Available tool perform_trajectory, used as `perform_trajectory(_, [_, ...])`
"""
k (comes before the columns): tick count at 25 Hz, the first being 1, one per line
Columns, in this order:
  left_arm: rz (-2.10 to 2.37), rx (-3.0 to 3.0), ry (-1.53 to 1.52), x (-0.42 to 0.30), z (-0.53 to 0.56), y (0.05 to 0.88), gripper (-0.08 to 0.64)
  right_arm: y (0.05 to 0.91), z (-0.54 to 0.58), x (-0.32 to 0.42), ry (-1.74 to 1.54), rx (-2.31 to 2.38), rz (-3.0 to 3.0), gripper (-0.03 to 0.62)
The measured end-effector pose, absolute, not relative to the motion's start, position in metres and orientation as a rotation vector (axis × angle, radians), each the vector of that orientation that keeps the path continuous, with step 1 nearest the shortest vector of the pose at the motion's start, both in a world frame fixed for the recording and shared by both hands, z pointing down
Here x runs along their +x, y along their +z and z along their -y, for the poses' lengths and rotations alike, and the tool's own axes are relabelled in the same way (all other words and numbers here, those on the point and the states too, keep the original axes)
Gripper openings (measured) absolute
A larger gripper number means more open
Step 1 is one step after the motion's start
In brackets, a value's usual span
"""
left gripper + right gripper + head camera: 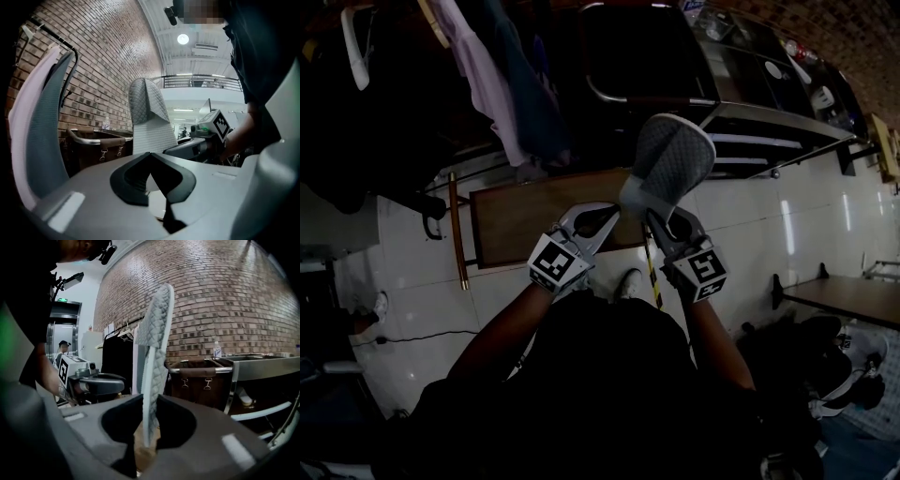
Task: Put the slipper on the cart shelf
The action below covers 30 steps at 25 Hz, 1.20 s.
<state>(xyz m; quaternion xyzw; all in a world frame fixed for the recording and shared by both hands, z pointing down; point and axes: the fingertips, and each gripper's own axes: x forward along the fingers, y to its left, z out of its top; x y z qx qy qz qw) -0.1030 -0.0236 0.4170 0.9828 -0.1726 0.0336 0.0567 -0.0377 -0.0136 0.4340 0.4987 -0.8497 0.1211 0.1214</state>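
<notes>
Currently, right tool [149,404] pinching grey slipper [157,333] upright, left tool [150,161] pressed together, empty.

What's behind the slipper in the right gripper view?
Behind the slipper, held in the right gripper: hanging clothes to its left, a brown bin to its right, brick wall above. Anything straight behind it is covered.

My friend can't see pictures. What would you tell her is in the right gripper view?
A grey quilted slipper stands upright, edge-on, pinched in the jaws of the right gripper. The left gripper is at the left, a cart at the right and a brick wall behind.
</notes>
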Motion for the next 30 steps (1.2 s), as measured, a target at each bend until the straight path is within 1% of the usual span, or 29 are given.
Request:
perform_trajectory(5, [0.405, 3.003, 0.121, -0.081, 0.012, 0.423, 0.002, 0.443, 0.001, -0.014, 0.407, 1.549, 2.423, 0.064])
perform_trajectory(9, [0.344, 3.018, 0.143, -0.049, -0.004, 0.422, 0.002, 0.452, -0.011, 0.023, 0.457, 1.582, 2.397, 0.064])
perform_trajectory(15, [0.341, 3.045, 0.141, 0.015, -0.022, 0.413, 0.002, 0.457, -0.03, 0.084, 0.479, 1.553, 2.407, 0.064])
perform_trajectory(24, [0.37, 3.068, 0.173, 0.133, -0.058, 0.412, 0.002, 0.474, -0.06, 0.188, 0.519, 1.437, 2.427, 0.064])
perform_trajectory(30, [0.368, 3.097, 0.197, 0.188, -0.074, 0.417, 0.002, 0.479, -0.069, 0.241, 0.526, 1.418, 2.431, 0.064])
